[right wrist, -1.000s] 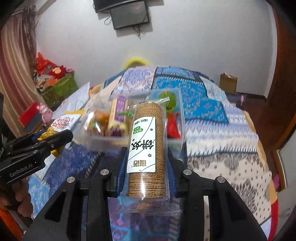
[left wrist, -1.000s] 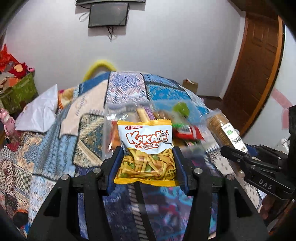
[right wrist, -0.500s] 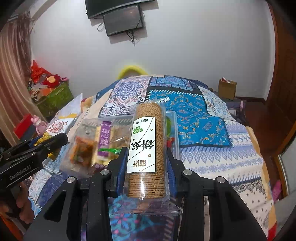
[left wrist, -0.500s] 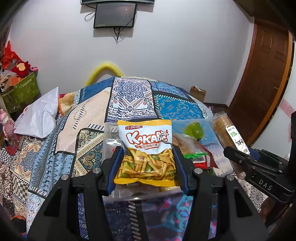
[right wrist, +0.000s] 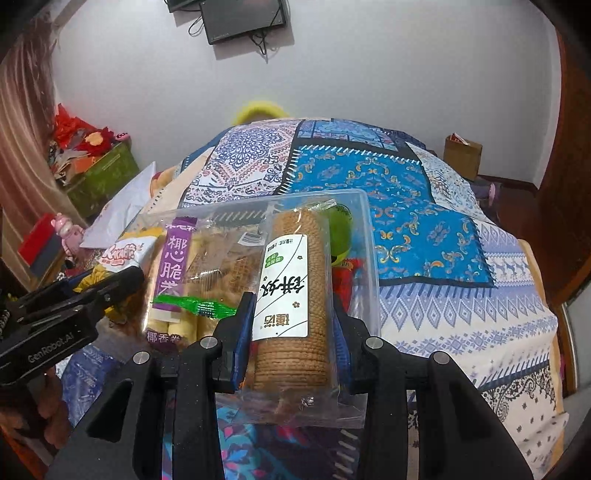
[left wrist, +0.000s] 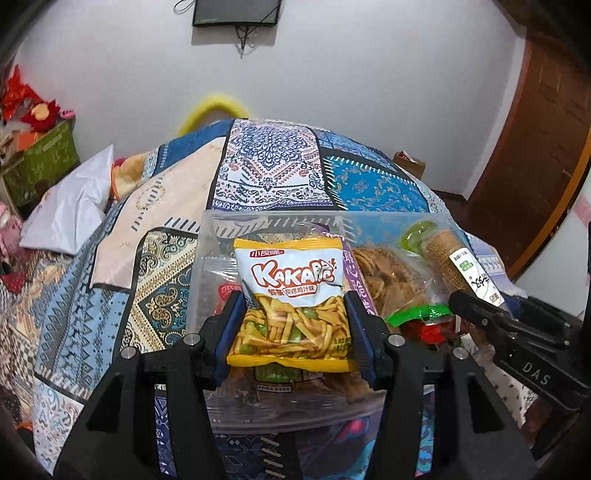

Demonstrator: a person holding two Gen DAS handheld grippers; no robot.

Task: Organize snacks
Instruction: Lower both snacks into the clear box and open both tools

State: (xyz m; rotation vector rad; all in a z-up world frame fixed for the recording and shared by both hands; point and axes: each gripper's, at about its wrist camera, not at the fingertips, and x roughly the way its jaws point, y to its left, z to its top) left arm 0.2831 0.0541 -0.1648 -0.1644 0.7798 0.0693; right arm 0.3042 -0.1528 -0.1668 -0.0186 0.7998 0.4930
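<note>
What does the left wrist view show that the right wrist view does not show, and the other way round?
Only the left wrist view shows the brown wooden door and the front of the Kakari snack bag, clamped in the left gripper. Only the right wrist view shows the curtain and the full biscuit sleeve, clamped in the right gripper. Both show the clear snack box, the patchwork quilt and the wall screen.
</note>
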